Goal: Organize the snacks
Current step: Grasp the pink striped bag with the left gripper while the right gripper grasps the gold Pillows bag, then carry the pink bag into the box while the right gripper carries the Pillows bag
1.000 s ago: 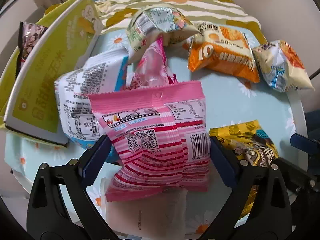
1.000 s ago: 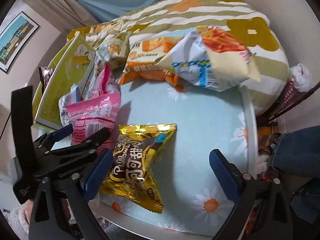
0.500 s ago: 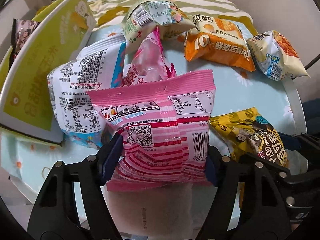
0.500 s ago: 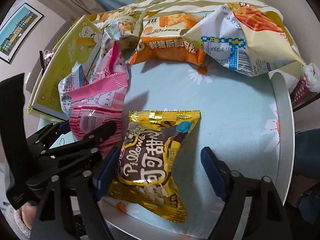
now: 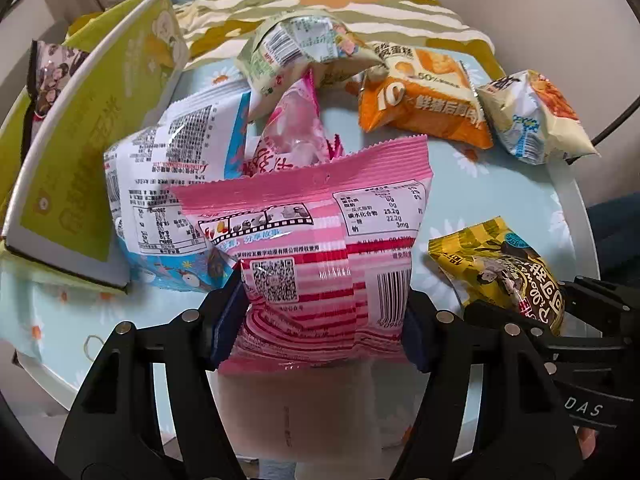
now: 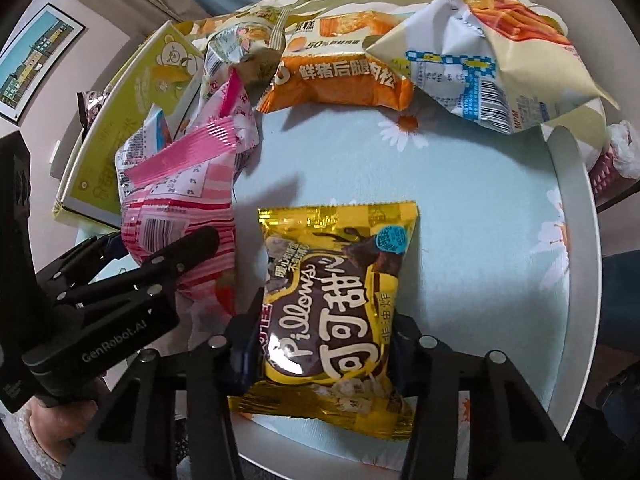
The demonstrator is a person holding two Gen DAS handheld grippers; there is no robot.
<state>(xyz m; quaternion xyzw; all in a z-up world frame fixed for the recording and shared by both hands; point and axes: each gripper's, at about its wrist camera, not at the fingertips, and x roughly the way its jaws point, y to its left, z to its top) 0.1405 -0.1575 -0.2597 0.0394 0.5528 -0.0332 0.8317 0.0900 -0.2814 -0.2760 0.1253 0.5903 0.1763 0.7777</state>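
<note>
Each wrist view looks forward and down along its own jaws, close over the bench [image 5: 520, 196]. Both share the pink packet [image 5: 320, 248] and yellow packet [image 6: 340, 292]. The left view's jaws frame the pink one, the right view's the yellow.

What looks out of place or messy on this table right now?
Nothing is spilled or torn. The snacks are just jumbled: a green-white packet leans tilted over a clear pink bag, and the yellow-green box lies propped at a slant at the table's left edge.
</note>
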